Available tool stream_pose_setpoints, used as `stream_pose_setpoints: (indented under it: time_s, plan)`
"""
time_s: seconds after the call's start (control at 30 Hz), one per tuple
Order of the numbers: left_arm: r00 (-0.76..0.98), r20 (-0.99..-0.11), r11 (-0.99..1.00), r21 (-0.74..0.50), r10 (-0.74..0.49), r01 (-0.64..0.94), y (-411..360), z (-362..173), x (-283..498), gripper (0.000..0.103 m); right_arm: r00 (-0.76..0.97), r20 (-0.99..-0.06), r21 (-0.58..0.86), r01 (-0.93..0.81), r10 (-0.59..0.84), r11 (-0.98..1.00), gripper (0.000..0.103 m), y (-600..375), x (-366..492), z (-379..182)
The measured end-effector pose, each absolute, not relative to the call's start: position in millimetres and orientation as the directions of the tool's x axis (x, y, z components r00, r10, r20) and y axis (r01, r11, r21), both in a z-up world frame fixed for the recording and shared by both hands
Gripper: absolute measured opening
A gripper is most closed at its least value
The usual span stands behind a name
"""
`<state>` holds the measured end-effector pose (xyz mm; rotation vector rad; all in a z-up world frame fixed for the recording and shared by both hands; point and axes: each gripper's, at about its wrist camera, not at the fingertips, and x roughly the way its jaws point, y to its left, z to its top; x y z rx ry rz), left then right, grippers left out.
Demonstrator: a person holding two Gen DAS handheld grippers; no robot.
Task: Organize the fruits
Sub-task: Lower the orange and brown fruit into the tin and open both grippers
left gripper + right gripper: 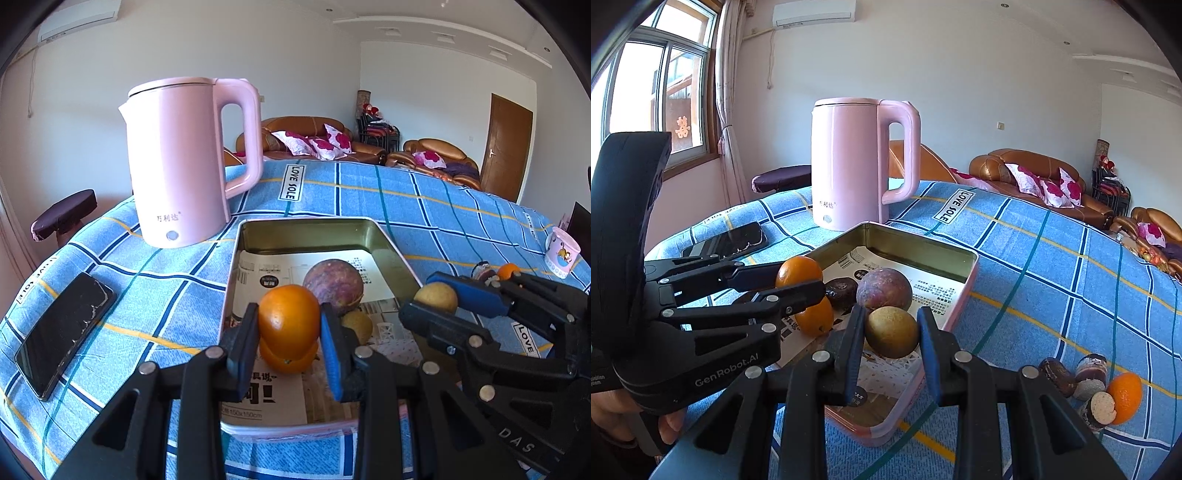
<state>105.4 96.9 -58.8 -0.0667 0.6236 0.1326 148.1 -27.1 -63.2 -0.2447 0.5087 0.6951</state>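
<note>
My left gripper (289,314) is shut on an orange (289,321), held just above a second orange (288,358) that lies in the metal tray (236,258). A purple passion fruit (334,282) and a yellow-brown fruit (358,325) also lie in the tray. My right gripper (892,314) is shut on another yellow-brown round fruit (892,332) over the tray's (964,291) near right part. From the right wrist view the left gripper (799,278) appears at the left with its orange (798,271), next to a dark fruit (842,291) and the passion fruit (884,290).
A pink kettle (184,162) stands behind the tray on the blue checked cloth (369,195). A black phone (62,332) lies at the left. At the right, an orange (1124,397) and several dark brown fruits (1056,376) lie loose on the cloth. A small cup (561,251) stands far right.
</note>
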Motion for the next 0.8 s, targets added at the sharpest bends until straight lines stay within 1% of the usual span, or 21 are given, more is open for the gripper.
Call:
stream_pose_setpoints:
  time_s: [0.67,0.8]
  plan:
    - [0.800,-0.587,0.989,0.007,0.121,-0.145,91.7,-58.6,106.5,0.035,0.647,-0.534,-0.056,-0.669,0.544,0.741,0.032,-23.9,149.0,-63.2]
    - [0.804,-0.580,0.988,0.005,0.131,-0.157,92.6,-57.7,105.4,0.036,0.645,-0.537,-0.062,-0.674,0.544,0.736,0.036,-22.4,147.9,-64.3]
